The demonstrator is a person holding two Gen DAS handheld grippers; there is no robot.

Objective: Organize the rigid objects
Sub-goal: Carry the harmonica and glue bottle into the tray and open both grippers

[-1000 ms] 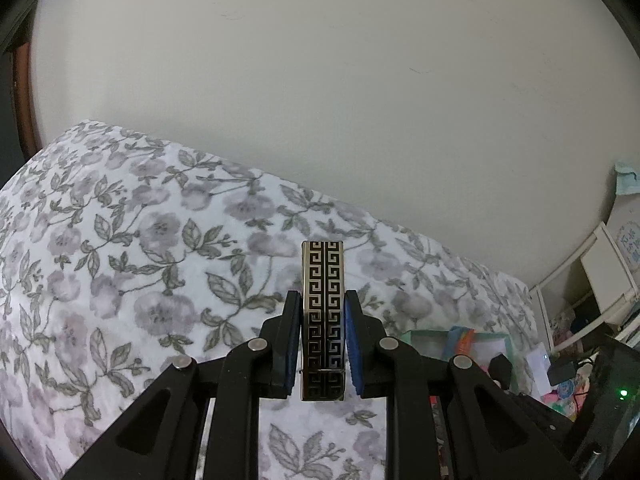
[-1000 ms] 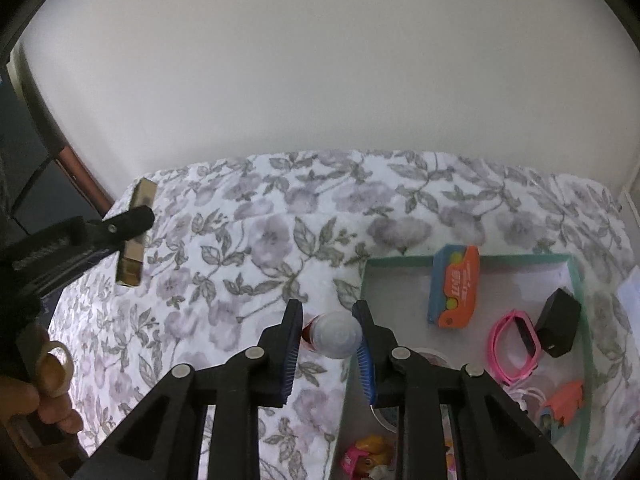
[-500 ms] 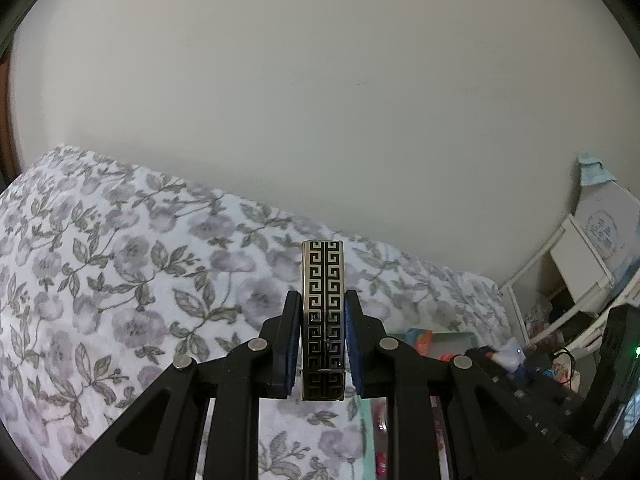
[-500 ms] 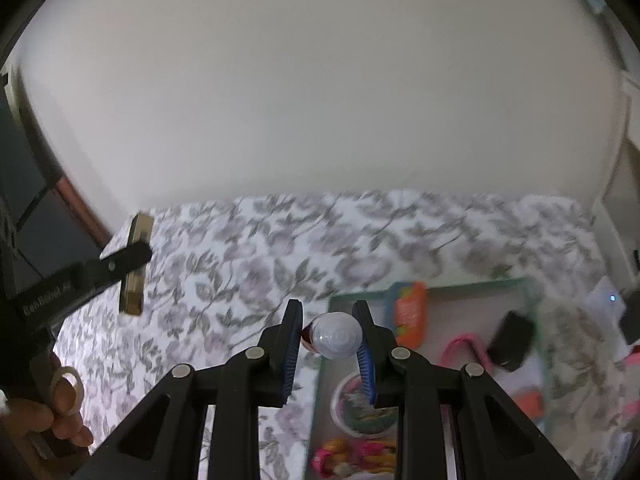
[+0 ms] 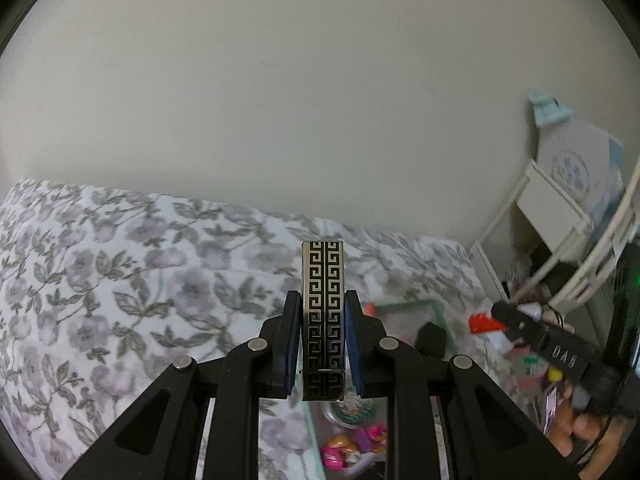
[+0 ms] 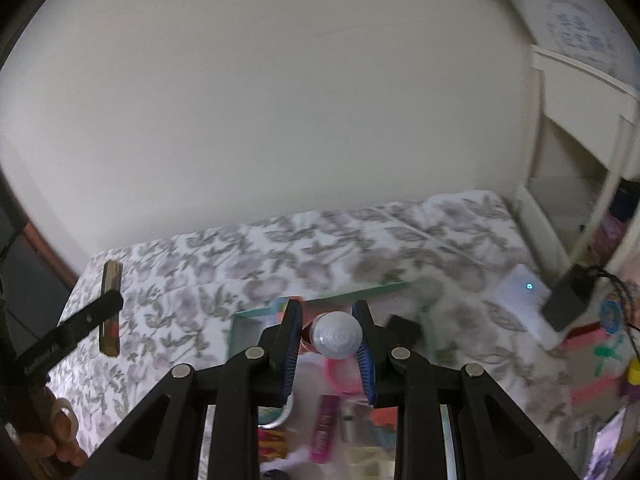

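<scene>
The left hand-held gripper (image 5: 322, 336) is clamped on a slim rectangular bar with a black-and-silver Greek-key pattern (image 5: 322, 312). The bar stands upright between the blue pads, its top end rising above the fingertips and its lower end reaching below them. In the right wrist view the same bar (image 6: 111, 308) shows edge-on at the left, gripped near its middle and held in the air above the left side of the bed (image 6: 224, 264).

The right hand-held gripper (image 6: 329, 332) is clamped on a small object with a white rounded cap (image 6: 337, 335); a bit of red shows behind the cap on its left. From the left wrist view this gripper (image 5: 500, 318) comes in from the right, with the red end of the object (image 5: 484, 323) sticking out of its fingertips, and a hand (image 5: 576, 432) is visible on its handle at the lower right.

Both grippers hang over a bed covered with a white sheet printed with grey flowers and leaves (image 5: 120, 280). A shallow tray with a green rim (image 6: 360, 291) lies on the bed toward its right side, directly below the right gripper. Inside it are a black block (image 6: 404, 330) near the far right corner, a pink ring (image 6: 340, 380) and a pink stick-shaped item (image 6: 325, 428); the other contents are too blurred to name. To the right of the tray more small coloured things lie on the sheet (image 6: 600, 360), also blurred. White shelving (image 6: 580, 140) stands beyond the right edge of the bed against a plain wall (image 6: 280, 100).
</scene>
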